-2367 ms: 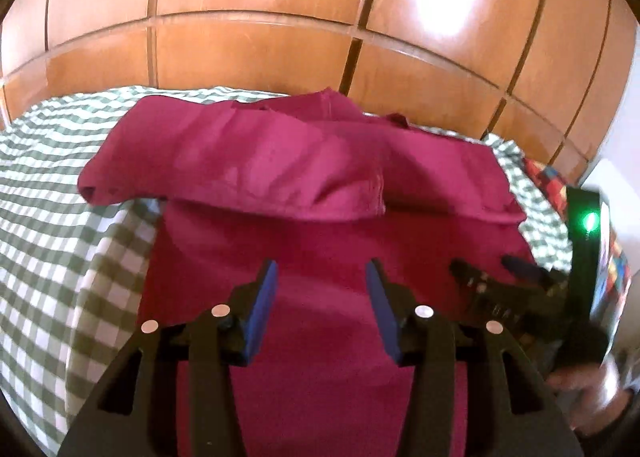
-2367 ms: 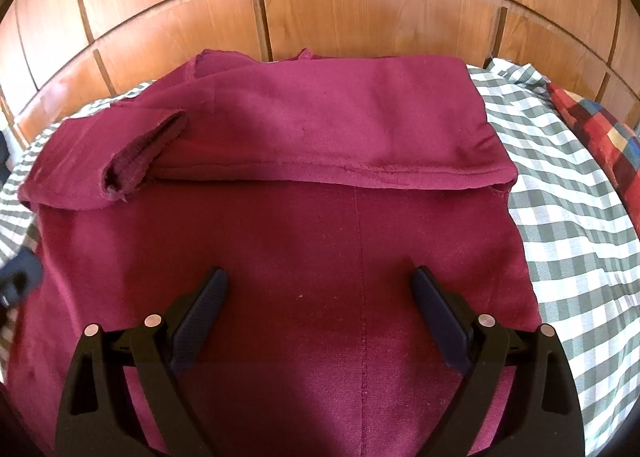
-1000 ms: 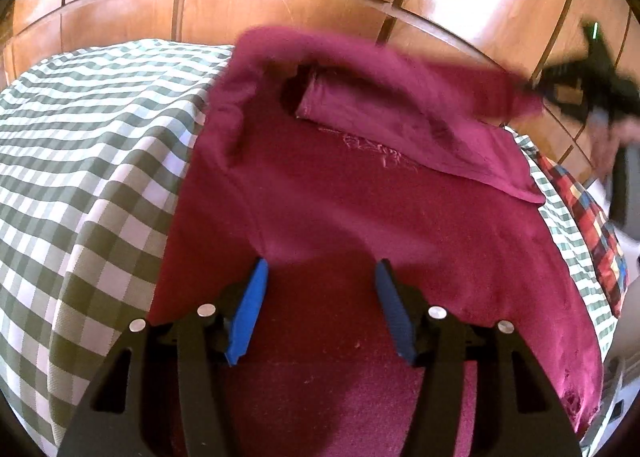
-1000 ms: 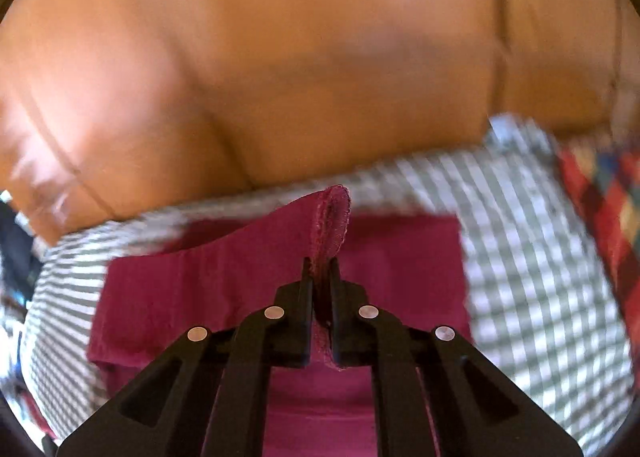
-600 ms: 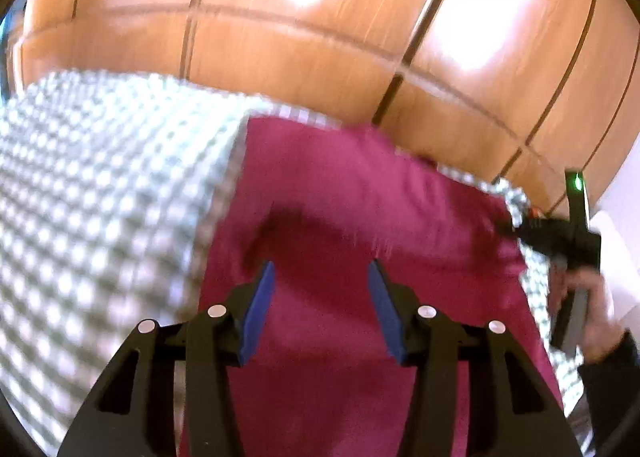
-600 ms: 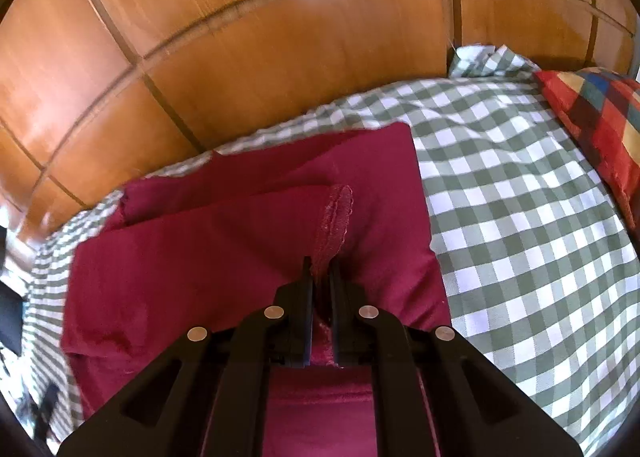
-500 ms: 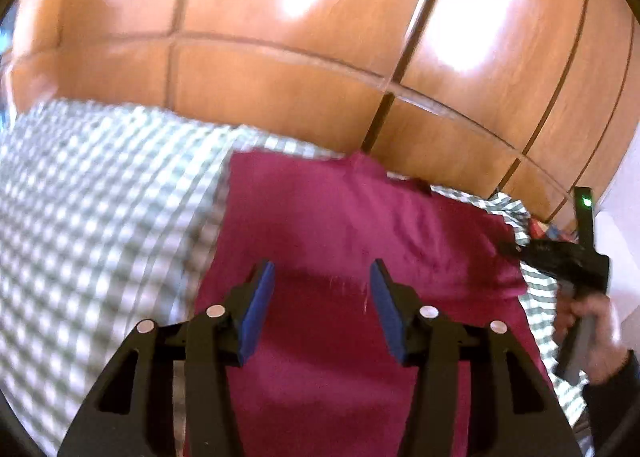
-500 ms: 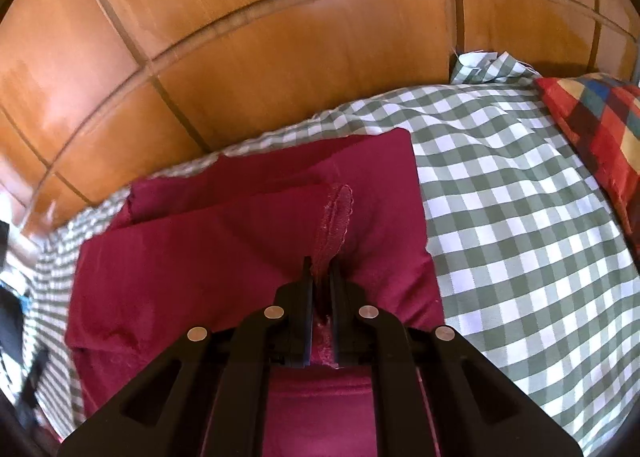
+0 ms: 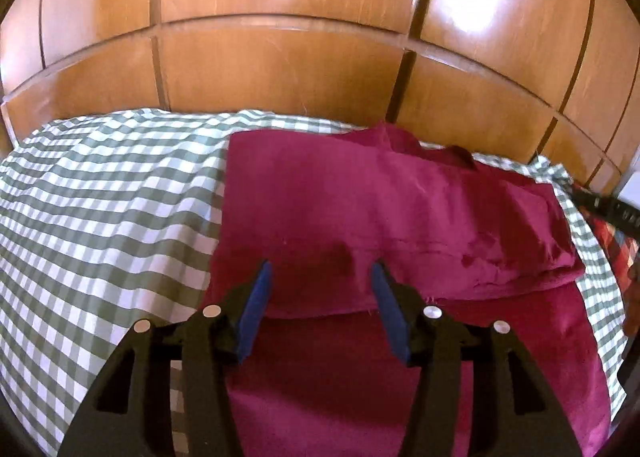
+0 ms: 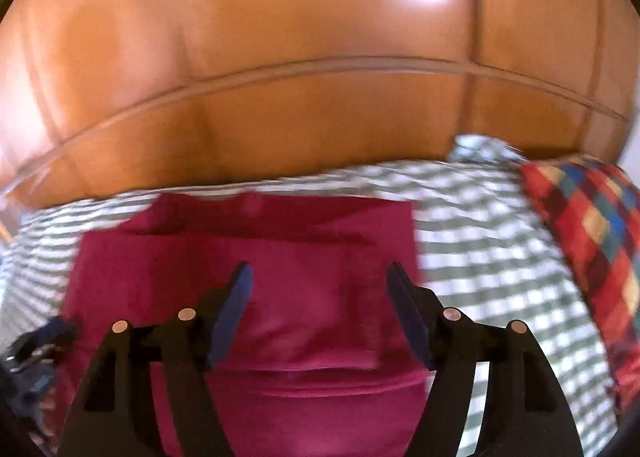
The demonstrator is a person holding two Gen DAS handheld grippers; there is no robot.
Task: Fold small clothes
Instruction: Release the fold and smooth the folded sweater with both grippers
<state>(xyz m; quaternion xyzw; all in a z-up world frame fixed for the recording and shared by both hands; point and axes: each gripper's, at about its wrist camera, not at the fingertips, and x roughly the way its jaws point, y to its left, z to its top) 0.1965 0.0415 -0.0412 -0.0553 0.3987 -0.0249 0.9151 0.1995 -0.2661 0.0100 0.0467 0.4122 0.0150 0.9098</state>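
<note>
2 hand-held grippers hang over a folded dark crimson cotton garment (image 9: 360, 217) that lies on a bed covered with a green-and-white checked sheet (image 9: 100, 197). The garment sits right of the bed's middle in the left wrist view, its far edge close to the glossy brown wooden panelled wall (image 9: 280, 69) behind the bed. 1 folded layer lies across the far half, its stitched hem running left to right just beyond the left hand-held gripper (image 9: 320, 277); a flat lower layer reaches toward the near edge of the view.

The left hand-held gripper has its blue-padded fingers (image 9: 256, 297) standing apart, with nothing between them but the cloth lying below; the pads do not press on it.

The right hand-held gripper (image 10: 320, 285) has just been opening: its dark fingers (image 10: 230, 305) now stand wide apart above the garment, and the cloth fold lies flat under them, not clamped. This view is blurred. The garment there shows as a roughly rectangular stack, with a rounded folded edge nearest the camera.

At the far right of the bed lies a red, blue and yellow checked cushion (image 10: 592, 233), apart from the garment with a stretch of sheet between them. At the right edge of the left wrist view, the black tip of the right hand-held gripper shows just beyond the garment's right side.
</note>
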